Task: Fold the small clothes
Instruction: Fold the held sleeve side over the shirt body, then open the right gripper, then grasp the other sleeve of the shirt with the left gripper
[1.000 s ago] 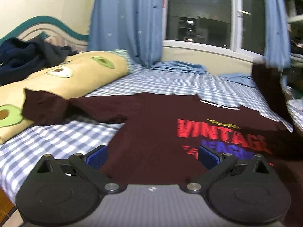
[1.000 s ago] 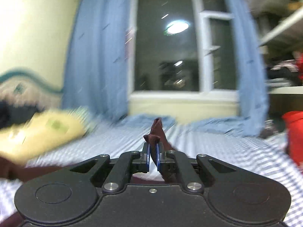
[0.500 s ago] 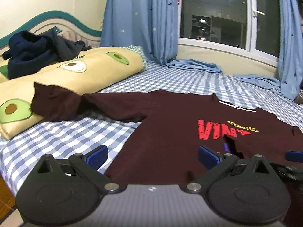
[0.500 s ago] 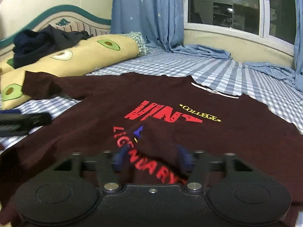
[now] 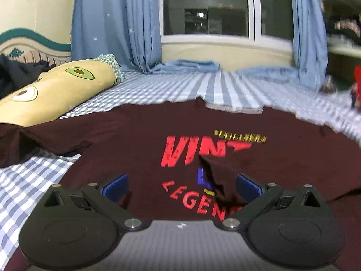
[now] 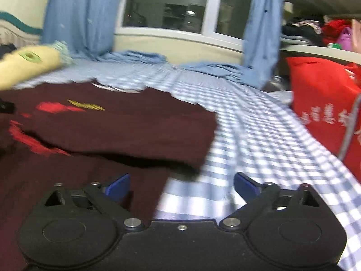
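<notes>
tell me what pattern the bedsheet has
The bedsheet is a blue and white check; the right wrist view shows it best.

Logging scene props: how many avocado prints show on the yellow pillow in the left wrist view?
2: one near the pillow's far end, one nearer the left edge. More may be hidden out of frame.

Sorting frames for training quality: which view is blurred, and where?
Right wrist view: strong motion blur smears the T-shirt print and checked sheet. Left wrist view: print mostly legible, right edge smeared, fisheye bending the window frame.
</notes>
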### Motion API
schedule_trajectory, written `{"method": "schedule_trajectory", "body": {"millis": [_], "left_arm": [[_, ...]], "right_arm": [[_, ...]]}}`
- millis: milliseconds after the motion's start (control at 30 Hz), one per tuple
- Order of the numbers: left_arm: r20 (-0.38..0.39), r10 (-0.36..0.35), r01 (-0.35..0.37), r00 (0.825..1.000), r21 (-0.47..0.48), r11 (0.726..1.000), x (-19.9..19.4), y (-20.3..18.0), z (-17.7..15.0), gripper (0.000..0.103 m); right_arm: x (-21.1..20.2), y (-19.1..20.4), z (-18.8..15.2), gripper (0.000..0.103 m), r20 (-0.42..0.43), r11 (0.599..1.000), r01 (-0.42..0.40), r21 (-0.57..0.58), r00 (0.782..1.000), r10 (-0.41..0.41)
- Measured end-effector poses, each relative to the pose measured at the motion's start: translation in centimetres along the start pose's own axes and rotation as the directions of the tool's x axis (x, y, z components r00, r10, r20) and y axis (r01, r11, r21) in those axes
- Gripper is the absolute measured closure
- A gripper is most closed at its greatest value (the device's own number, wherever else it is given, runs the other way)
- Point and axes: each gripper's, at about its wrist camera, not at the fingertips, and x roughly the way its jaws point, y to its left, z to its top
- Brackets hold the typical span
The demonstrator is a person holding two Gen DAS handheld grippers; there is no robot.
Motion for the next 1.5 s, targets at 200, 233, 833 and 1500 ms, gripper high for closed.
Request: {"method": "schedule_trajectory", "body": {"millis": [200,233,833,1500], "left_arm": [[-0.081,0.022,-0.021,0.996,0.022,1.0,1.9,-0.7,-1.2,0.0],[-0.086,0.016,-0.015,0.996,0.01,1.0,2.0,-0.5,-1.2,0.0],[-0.174,-0.099,0.084,0.98,-0.092,0.992,1.7,3.2,-0.2,0.0],[-0.004,0.25,-0.234,0.968,-0.364,0.901,-4.1,29.7,-1.2,0.0]], "right_arm": [[2.2,-1.3,0.2,0.054,0.021,1.0,0.016,0.004,1.0,-0.016],[2.7,-1.2,0.4,0.065,0.024,1.0,0.01,-0.008,1.0,-0.01],[-0.9,-2.7,-0.5,0.044,-0.018,0.986,-0.057,0.16,0.998,0.061],[-9.5,4.9,0.5,0.001,0.166,0.885,-0.404,0.231,0.913,0.373]]}}
